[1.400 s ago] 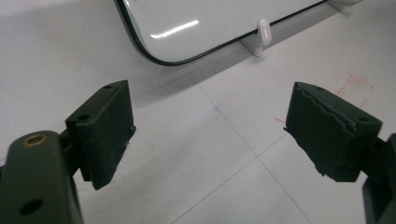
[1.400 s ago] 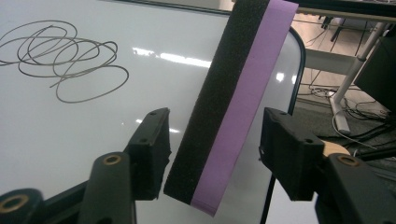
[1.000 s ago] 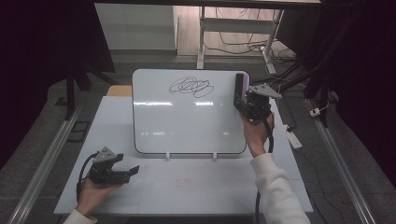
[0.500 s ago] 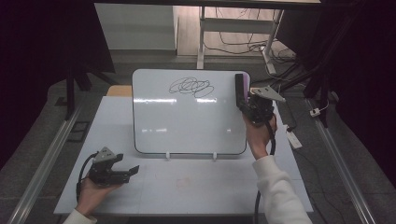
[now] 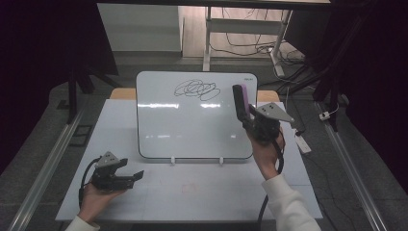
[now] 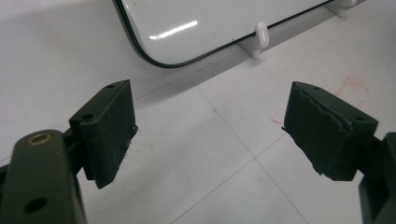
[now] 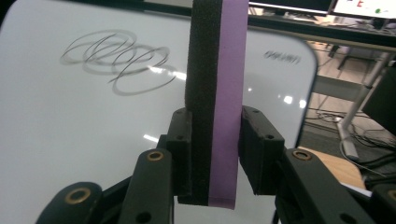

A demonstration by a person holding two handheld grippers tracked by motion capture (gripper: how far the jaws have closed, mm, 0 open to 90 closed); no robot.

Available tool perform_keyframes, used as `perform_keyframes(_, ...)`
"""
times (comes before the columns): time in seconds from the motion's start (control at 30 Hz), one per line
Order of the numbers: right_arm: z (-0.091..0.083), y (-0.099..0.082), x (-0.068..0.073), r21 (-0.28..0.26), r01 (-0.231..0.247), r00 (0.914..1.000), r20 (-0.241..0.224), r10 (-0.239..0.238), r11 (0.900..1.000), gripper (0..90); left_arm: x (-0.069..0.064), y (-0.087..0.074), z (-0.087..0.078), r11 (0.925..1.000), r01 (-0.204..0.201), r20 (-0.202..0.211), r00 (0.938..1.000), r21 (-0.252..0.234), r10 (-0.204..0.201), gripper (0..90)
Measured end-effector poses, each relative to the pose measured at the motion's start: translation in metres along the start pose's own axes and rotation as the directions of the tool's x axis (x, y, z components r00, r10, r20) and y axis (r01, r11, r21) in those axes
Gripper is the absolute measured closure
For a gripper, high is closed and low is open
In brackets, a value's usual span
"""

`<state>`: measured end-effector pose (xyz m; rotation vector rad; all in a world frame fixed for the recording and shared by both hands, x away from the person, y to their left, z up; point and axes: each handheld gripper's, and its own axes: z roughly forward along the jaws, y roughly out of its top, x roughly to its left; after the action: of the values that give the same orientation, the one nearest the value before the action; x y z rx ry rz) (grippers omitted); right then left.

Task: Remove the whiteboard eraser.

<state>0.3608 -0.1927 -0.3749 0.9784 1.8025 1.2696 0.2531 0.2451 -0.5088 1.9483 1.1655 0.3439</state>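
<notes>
Right gripper (image 7: 212,154): fingers pinch one purple-and-black eraser (image 7: 215,70) upright before the whiteboard (image 5: 192,125); this view reveals a brand mark. One scribble (image 5: 196,89) near its top. Left gripper (image 5: 129,178): fingers spread, low over the bench (image 5: 202,192).

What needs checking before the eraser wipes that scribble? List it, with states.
1. Eraser held in the right gripper: ok, jaws shut on it.
2. Black felt side toward the scribble: ok.
3. Felt touching the whiteboard: cannot tell.
4. Path to the scribble free: ok.
5. Board on its two feet: ok.
6. Left gripper out of the way: ok, open, low on the table.
</notes>
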Motion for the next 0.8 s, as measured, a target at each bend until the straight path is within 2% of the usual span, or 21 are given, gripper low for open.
perform_keyframes(0.17, -0.008, -0.014, 0.008, 0.003, 0.014, 0.9991, -0.04, -0.014, 0.9999, 66.1, 0.0, 0.002, -0.001, 0.9999, 0.014, 0.019, 0.9997, -0.009, -0.014, 18.7)
perform_keyframes(0.2, -0.011, -0.022, 0.013, 0.011, 0.015, 0.9976, -0.068, -0.014, 0.9998, 66.0, -0.002, 0.004, -0.002, 0.9997, 0.019, 0.027, 0.9995, -0.014, -0.018, 18.8)
perform_keyframes(0.3, -0.014, -0.035, 0.019, 0.028, 0.021, 0.9942, -0.106, -0.017, 0.9994, 66.0, -0.003, 0.008, -0.003, 0.9996, 0.018, 0.039, 0.9991, -0.023, -0.017, 19.2)
perform_keyframes(0.4, -0.015, -0.047, 0.026, 0.044, 0.026, 0.9897, -0.142, -0.019, 0.9987, 66.0, -0.009, 0.017, -0.006, 0.9986, 0.022, 0.07, 0.9973, -0.048, -0.019, 19.9)
perform_keyframes(0.57, -0.015, -0.058, 0.034, 0.059, 0.048, 0.9833, -0.178, -0.037, 0.9971, 65.9, -0.018, 0.03, -0.003, 0.9982, 0.015, 0.107, 0.9942, -0.058, -0.008, 20.5)
perform_keyframes(0.8, -0.015, -0.076, 0.05, 0.067, 0.076, 0.9638, -0.261, -0.056, 0.9948, 66.0, -0.032, 0.051, 0.007, 0.9988, -0.01, 0.149, 0.9888, -0.047, 0.017, 20.9)
